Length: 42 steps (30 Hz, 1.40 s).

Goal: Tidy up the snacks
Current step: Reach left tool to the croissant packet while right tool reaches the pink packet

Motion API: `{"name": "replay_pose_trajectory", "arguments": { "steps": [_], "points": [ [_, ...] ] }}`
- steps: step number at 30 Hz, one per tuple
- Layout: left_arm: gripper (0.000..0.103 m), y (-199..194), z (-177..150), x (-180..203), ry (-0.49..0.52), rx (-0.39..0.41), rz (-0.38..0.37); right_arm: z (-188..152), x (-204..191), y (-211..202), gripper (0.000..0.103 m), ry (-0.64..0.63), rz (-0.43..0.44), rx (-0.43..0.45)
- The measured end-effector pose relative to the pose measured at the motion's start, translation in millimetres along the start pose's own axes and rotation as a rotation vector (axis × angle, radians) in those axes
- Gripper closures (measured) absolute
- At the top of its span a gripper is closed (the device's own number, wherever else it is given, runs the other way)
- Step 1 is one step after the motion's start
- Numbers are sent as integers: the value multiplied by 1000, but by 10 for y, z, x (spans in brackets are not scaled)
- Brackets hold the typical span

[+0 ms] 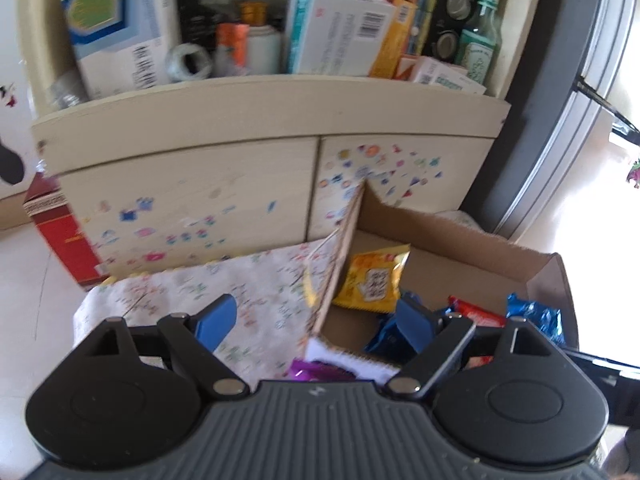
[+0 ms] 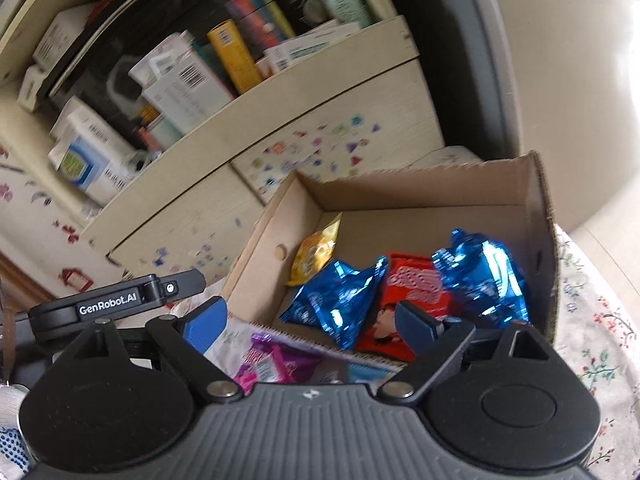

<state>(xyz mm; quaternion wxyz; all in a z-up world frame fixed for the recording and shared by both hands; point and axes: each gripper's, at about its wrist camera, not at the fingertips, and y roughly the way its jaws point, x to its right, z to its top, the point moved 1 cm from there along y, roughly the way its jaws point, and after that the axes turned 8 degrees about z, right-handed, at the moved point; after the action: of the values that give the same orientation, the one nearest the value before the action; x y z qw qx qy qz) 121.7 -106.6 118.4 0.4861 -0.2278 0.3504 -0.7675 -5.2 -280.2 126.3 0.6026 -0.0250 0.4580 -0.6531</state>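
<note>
A cardboard box [image 2: 440, 192] stands on a floral cloth and holds a yellow snack pack [image 2: 314, 254], two blue foil packs [image 2: 336, 300] and a red pack [image 2: 404, 292]. The box [image 1: 460, 240] and the yellow pack [image 1: 374, 280] also show in the left wrist view. My left gripper [image 1: 316, 320] is open and empty, astride the box's left wall. My right gripper [image 2: 312, 320] is open and empty above the box's near edge. A purple-pink pack [image 2: 264, 364] lies under it outside the box, and shows in the left wrist view [image 1: 316, 370].
A pale wooden cabinet [image 1: 192, 192] with stickers stands behind the box. Its shelf carries cartons, bottles and books [image 1: 340, 36]. A red box [image 1: 60, 232] sits on the floor at left. The left gripper's body [image 2: 116, 300] shows in the right wrist view.
</note>
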Motion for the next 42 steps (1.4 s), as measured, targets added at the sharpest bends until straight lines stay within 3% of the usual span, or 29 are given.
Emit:
{"name": "replay_pose_trajectory", "arguments": {
  "steps": [10, 21, 33, 42],
  "points": [
    [16, -158, -283, -405, -32, -34, 44, -170, -250, 153, 8, -103, 60, -80],
    [16, -47, -767, -687, -25, -152, 101, -349, -288, 419, 9, -94, 90, -184],
    [15, 118, -1155, -934, -131, -269, 61, -537, -266, 788, 9, -99, 48, -276],
    [12, 121, -1210, -1019, -126, -279, 56, -723, -429, 793, 9, -104, 191, -423]
  ]
}}
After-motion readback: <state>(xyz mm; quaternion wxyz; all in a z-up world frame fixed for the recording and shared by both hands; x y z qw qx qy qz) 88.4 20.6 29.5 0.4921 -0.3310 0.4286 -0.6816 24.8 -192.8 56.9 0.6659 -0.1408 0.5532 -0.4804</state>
